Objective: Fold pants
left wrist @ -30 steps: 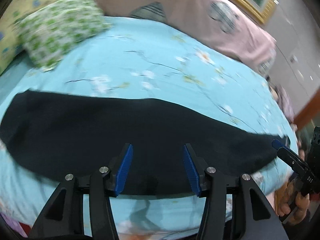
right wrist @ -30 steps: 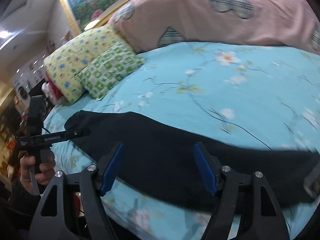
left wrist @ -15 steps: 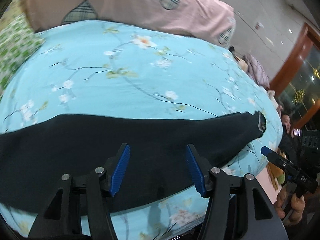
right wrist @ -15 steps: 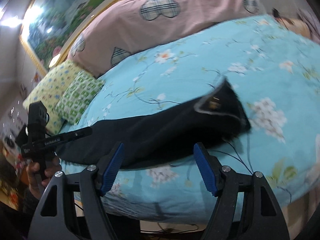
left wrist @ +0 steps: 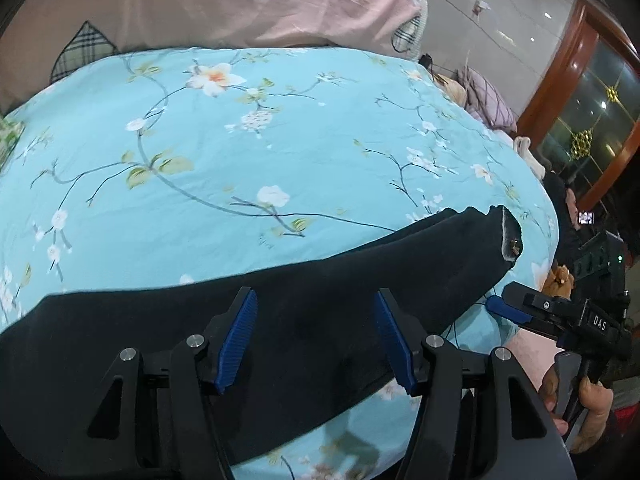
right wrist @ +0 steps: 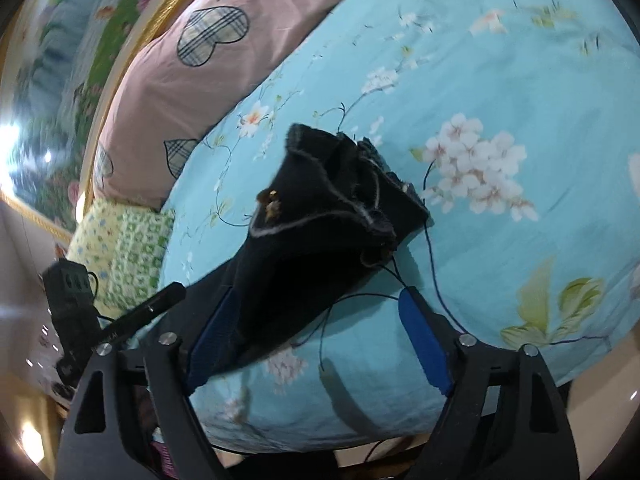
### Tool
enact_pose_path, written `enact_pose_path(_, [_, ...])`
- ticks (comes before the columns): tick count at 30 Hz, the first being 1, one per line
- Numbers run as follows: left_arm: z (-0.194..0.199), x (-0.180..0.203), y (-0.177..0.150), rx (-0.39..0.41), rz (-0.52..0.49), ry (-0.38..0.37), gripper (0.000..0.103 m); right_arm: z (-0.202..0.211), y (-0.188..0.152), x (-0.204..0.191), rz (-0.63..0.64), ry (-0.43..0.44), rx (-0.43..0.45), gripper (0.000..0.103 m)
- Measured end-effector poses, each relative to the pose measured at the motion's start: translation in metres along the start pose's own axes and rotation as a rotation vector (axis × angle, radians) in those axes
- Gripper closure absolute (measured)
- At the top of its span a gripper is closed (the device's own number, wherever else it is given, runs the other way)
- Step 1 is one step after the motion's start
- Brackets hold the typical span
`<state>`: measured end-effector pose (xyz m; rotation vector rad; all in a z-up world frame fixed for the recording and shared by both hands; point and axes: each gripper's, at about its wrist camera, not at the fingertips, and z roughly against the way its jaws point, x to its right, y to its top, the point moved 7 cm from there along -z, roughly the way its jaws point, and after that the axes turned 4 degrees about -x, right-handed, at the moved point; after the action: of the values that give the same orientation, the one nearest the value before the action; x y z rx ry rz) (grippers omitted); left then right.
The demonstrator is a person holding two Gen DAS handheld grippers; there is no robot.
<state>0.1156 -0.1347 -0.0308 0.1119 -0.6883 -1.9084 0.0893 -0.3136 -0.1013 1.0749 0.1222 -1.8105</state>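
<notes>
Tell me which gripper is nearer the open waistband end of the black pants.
Right. The right gripper sits just short of the waistband end, one finger beside the cloth; the left gripper hovers mid-leg, away from it.

A bed point(left wrist: 280, 152) with a light blue floral sheet fills the frame. Black pants point(left wrist: 304, 320) lie flat along its lower edge. A pink quilt point(left wrist: 224, 12) with plaid hearts lies along the top. A green patterned pillow point(right wrist: 128, 256) sits at left.

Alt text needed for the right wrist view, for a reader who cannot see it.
Open right tongs hover at the waistband end of black pants lying on a blue floral bedspread, loose threads trailing. A pink pillow lies behind; the left tongs show at left.
</notes>
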Motion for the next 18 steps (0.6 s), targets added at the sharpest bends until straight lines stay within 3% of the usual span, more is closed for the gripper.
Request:
enact_pose_path(10, [-0.028,0.035,0.022,-0.071,-0.123,-0.052,0.037,-0.011,0.014,0.002,-0.028,0.037,0.049,0.020])
enact_pose_path(12, [-0.035,0.044,0.027,-0.081,-0.167,-0.065,0.037,-0.007,0.016,0.006,-0.015,0.043,0.069,0.044])
enact_pose_path(13, [-0.038,0.047,0.029,-0.086,-0.185,-0.055,0.037,-0.004,0.017,0.009,-0.003,0.040,0.078,0.068])
enact_pose_path(14, [-0.043,0.051,0.032,-0.093,-0.207,-0.049,0.037,-0.002,0.019,0.011,0.002,0.042,0.084,0.081])
enact_pose_path(18, [-0.067,0.072,0.038,-0.155,-0.289,-0.098,0.037,-0.003,0.019,0.022,0.015,0.052,0.080,0.082])
